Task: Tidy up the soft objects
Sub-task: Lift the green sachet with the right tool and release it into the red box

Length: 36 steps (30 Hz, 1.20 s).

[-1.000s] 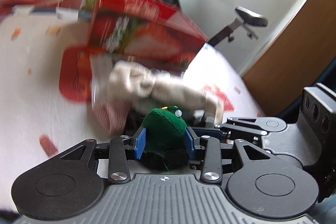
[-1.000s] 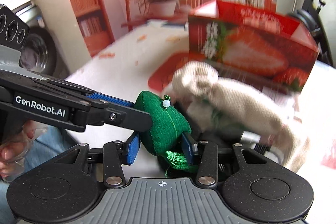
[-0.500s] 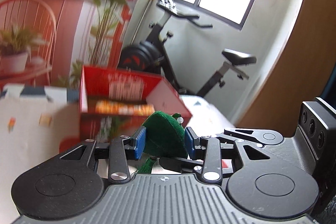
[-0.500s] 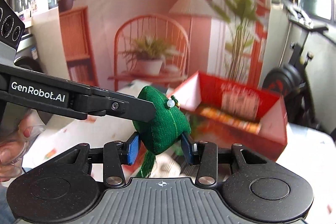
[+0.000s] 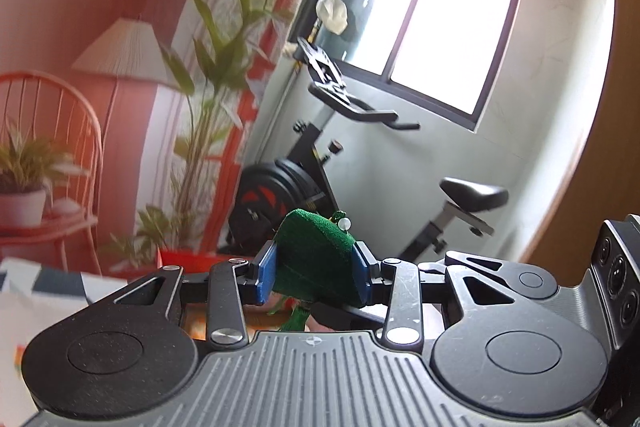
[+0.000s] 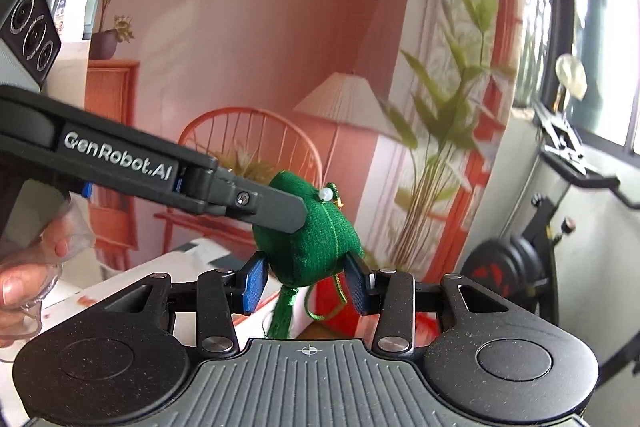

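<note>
Pink-walled room with exercise bike (image 5: 320, 183) and window (image 5: 452, 7); green pouch (image 6: 310, 233) aloft above the white worktop (image 6: 120, 279), clamped between both left hand-held gripper (image 5: 314, 277) and right hand-held gripper (image 6: 306, 281).

A salmon-pink backdrop (image 6: 280, 27) with a printed chair (image 6: 248, 143), lamp (image 6: 340, 99) and leafy plant (image 5: 224, 67) stood ahead. To the right stood a black exercise bike (image 5: 304, 171) beneath a bright window (image 5: 452, 11).

A home room: an exercise bike (image 5: 360, 163) stands under a window (image 5: 452, 7) on the right, beside a printed living-room backdrop (image 6: 320, 39).
</note>
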Each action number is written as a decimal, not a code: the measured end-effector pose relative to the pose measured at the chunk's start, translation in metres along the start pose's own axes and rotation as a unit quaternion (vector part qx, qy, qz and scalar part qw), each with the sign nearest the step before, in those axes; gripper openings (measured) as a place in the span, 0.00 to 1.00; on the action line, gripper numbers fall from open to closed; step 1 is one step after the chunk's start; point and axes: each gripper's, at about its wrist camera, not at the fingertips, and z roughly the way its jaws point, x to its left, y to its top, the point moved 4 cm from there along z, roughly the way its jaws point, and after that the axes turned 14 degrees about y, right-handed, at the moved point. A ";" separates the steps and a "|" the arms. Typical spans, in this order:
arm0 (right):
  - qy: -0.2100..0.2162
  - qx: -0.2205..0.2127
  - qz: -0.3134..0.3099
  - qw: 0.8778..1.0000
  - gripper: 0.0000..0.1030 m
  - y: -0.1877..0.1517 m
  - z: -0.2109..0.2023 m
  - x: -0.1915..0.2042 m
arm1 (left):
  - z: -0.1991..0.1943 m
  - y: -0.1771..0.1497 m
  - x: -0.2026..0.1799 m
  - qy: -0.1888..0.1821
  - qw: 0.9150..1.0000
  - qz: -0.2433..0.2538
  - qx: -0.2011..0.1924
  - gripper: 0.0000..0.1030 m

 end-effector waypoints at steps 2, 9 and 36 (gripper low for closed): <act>-0.003 -0.001 -0.013 1.000 0.38 0.006 0.013 -0.008 | 0.009 0.008 0.001 0.007 1.000 0.005 -0.008 0.40; -0.002 0.006 -0.022 1.000 0.38 -0.002 0.061 -0.029 | 0.055 0.005 0.019 0.028 1.000 0.008 0.008 0.40; 0.018 0.098 0.096 0.990 0.40 -0.094 0.096 -0.037 | 0.086 -0.071 0.063 0.086 0.986 0.030 0.137 0.45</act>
